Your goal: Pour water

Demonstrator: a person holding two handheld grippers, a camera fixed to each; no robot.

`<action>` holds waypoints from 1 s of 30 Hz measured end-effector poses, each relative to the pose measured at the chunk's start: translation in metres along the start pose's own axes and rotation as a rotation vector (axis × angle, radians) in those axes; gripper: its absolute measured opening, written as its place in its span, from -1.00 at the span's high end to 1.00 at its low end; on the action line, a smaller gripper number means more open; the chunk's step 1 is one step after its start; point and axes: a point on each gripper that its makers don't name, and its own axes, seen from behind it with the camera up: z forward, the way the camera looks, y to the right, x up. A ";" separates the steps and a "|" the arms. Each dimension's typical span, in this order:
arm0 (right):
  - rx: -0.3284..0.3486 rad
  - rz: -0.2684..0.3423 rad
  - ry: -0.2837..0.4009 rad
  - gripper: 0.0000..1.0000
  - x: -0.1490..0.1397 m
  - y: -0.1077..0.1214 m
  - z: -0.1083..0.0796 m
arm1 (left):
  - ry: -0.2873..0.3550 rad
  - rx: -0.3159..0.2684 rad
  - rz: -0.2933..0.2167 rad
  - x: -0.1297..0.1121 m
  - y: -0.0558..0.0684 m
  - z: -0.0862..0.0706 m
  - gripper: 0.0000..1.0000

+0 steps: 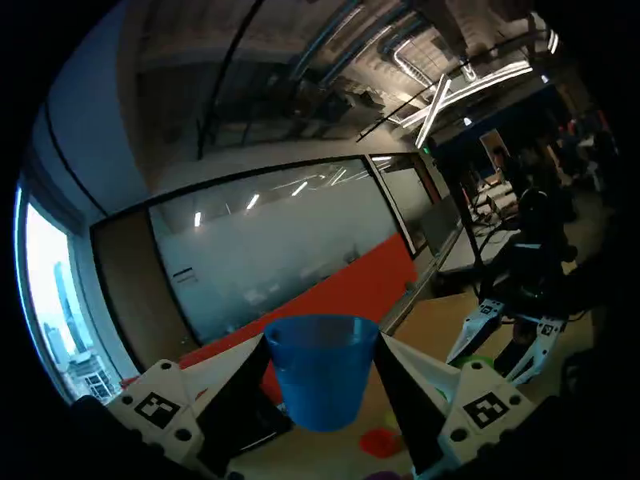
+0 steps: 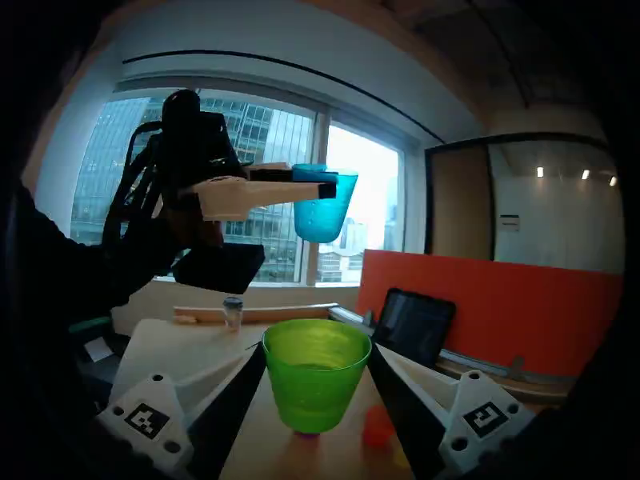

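Note:
A blue plastic cup point(image 1: 322, 376) stands upright between the fingers of my left gripper point(image 1: 322, 352), which is shut on it. In the right gripper view the same blue cup point(image 2: 324, 204) hangs high in the air, well above the table, in the left gripper point(image 2: 320, 190) held by a dark-sleeved arm. My right gripper point(image 2: 317, 360) is shut on a green cup point(image 2: 316, 388), upright and low over the wooden table point(image 2: 264, 448). From the left gripper view, the right gripper point(image 1: 512, 340) sits lower and to the right, with a bit of the green cup point(image 1: 474, 362) showing.
A small capped bottle point(image 2: 233, 312) stands on the table beyond the green cup. A dark laptop point(image 2: 416, 324) leans by the orange partition point(image 2: 512, 312). A small orange piece point(image 2: 376, 424) lies beside the green cup. Windows are behind; people sit at desks point(image 1: 528, 200).

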 end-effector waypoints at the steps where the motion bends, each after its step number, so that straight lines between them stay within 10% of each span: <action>1: -0.001 -0.001 0.000 -0.84 0.000 0.000 0.000 | -0.001 -0.002 -0.029 -0.001 -0.001 0.000 -0.74; 14: -0.010 0.004 -0.002 -0.84 0.002 0.000 -0.002 | -0.061 -0.045 -0.271 -0.021 -0.002 -0.001 -0.75; 30: -0.091 0.011 -0.034 -0.84 -0.001 0.031 -0.022 | -0.123 -0.047 -0.260 -0.073 0.008 -0.023 -0.75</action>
